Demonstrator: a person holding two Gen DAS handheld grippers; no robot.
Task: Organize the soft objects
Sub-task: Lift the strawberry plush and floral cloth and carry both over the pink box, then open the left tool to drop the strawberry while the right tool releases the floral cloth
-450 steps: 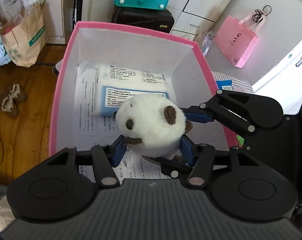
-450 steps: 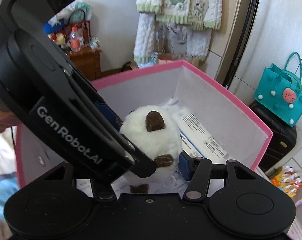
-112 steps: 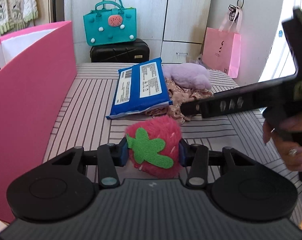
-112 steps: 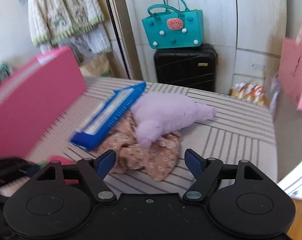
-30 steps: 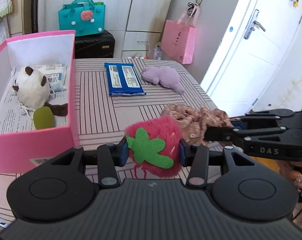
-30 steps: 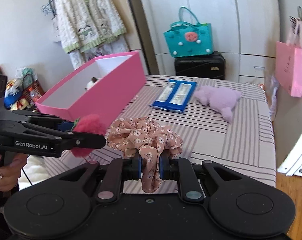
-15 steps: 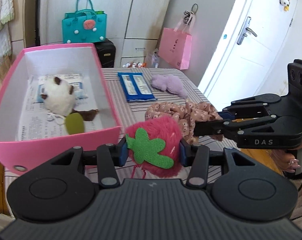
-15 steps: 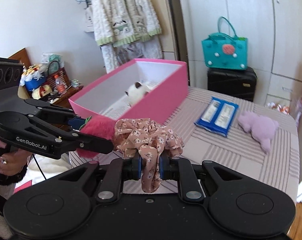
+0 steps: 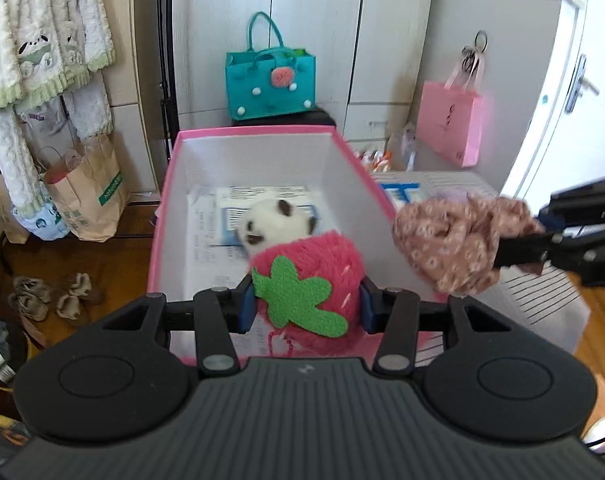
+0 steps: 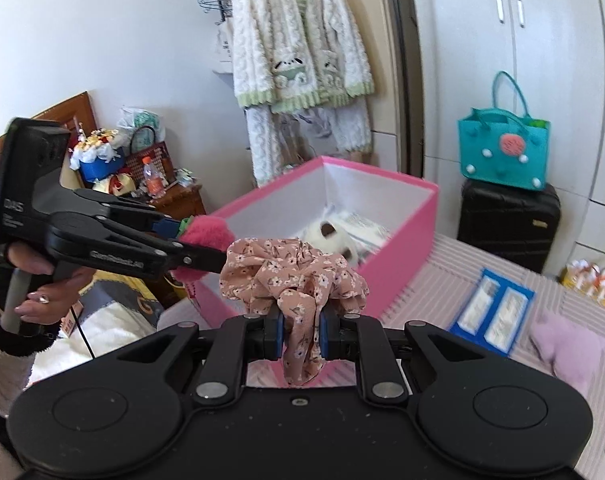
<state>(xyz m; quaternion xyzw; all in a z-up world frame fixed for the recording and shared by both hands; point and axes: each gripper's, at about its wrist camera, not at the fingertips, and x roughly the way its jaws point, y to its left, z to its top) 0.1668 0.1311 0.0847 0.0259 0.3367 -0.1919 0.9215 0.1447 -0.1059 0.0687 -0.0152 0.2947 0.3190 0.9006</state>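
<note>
Left tongs (image 9: 304, 306): clamped on the strawberry plush (image 9: 308, 280), blue pads pressing its furry sides, the green leaf patch facing the camera.
Strawberry's place: held in the air at the near end wall of the pink box (image 9: 164, 216), just above its rim, so letting go should drop it inside.
Right tongs (image 10: 299, 334): pinched nearly closed on a fold of the floral fabric (image 10: 292, 272); the rest bunches above the pads and a tail hangs below.
Fabric's place: in the air beside the box's long right wall, not yet over the opening; the left view shows it just outside that wall.
Why held this way: my guess is both soft things are being carried to the box together, one per hand, to save a trip.
Already in the box: a white panda plush (image 9: 278, 222) lying on printed paper sheets, near the middle.
Still on the worktop (image 10: 430, 292): a blue packet (image 10: 492, 312) and a purple plush (image 10: 566, 346), well apart from the box.
Open room: bare floor of the box shows in front of the panda and along the left wall, enough for the strawberry.
Edges to mind: the near pink rim sits right under the strawberry; the right hand must clear the side wall first.
Crowding: the two tools are close, the fabric nearly touching the left tongs' fingertips.
</note>
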